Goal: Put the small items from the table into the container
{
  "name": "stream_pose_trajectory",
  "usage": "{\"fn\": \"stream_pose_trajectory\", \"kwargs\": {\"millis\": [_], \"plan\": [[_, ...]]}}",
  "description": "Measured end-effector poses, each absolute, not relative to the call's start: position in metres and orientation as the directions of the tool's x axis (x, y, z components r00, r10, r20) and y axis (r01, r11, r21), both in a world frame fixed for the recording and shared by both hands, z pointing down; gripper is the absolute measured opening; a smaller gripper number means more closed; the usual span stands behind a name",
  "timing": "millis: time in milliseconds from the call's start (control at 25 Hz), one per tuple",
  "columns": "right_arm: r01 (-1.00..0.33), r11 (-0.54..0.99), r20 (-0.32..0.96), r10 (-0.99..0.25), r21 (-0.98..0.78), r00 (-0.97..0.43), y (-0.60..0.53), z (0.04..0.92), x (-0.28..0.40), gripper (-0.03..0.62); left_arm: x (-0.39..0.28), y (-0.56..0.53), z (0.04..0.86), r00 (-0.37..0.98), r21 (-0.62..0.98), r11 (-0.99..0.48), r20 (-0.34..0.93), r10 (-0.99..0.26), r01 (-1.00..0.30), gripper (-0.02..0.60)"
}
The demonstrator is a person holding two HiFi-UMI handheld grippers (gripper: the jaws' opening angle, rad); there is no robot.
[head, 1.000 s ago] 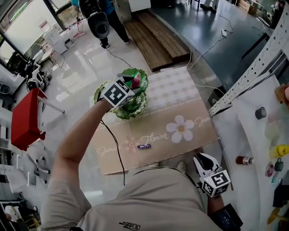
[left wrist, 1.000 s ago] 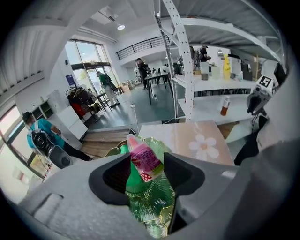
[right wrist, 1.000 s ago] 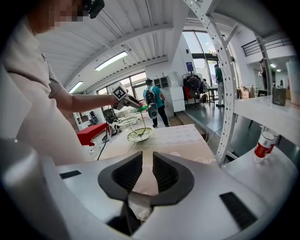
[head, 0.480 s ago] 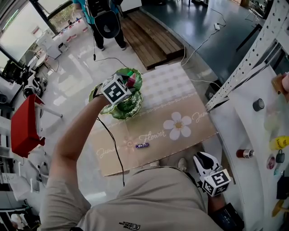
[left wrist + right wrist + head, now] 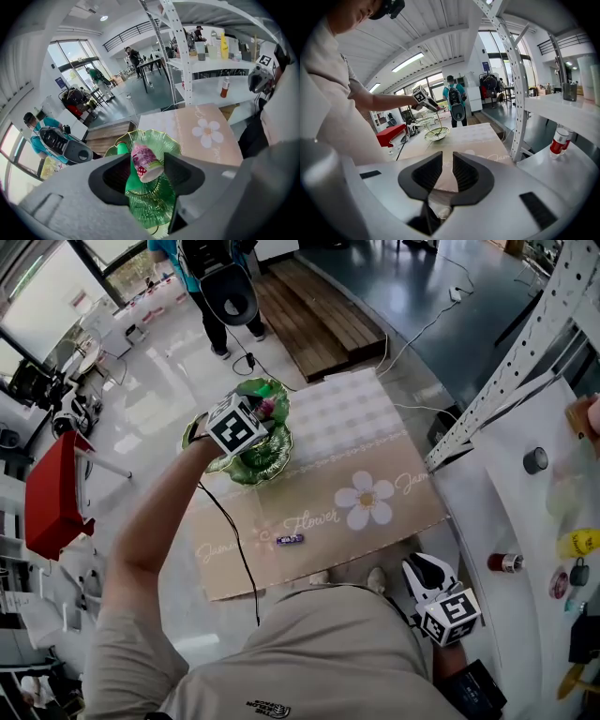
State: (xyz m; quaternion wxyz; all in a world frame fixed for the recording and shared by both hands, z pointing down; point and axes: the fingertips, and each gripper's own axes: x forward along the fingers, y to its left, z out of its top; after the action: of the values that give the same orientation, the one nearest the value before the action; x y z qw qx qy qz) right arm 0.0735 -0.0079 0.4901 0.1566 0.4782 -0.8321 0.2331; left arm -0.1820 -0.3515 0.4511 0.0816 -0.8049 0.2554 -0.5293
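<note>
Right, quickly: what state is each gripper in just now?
Left gripper: closed on the small pink bottle, above the green dish.
Right gripper: jaws slightly apart, holding nothing.

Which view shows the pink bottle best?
Left gripper view: the pink bottle sits between the jaws, above the green dish. Head view shows a sliver past the marker cube; right gripper view, too distant to tell.

Container: green ribbed glass dish (image 5: 255, 463) with a wavy gold-edged rim, upright near the far left edge of the worktop (image 5: 361, 427). Small pink-and-white bottle (image 5: 144, 161) is tilted, clamped in the left tool (image 5: 148, 169) just above the dish. Small purple item (image 5: 289, 540) lies flat on the worktop, well apart from the dish.
</note>
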Motion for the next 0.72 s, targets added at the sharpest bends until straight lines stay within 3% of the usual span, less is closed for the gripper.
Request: {"fn": "stream_pose_trajectory", "kwargs": {"millis": [320, 720], "plan": [[-0.832, 0.501, 0.467, -0.692, -0.240, -0.551, -0.015, 0.489, 0.088, 0.077, -0.182, -0.343, 0.430, 0.317, -0.399, -0.813, 0.776, -0.546, -0.423, 0.225], [-0.761, 0.599, 0.466, -0.614, -0.250, -0.637, -0.033, 0.491, 0.103, 0.077, -0.156, -0.272, 0.368, 0.490, -0.272, -0.737, 0.600, -0.632, -0.619, 0.225]]}}
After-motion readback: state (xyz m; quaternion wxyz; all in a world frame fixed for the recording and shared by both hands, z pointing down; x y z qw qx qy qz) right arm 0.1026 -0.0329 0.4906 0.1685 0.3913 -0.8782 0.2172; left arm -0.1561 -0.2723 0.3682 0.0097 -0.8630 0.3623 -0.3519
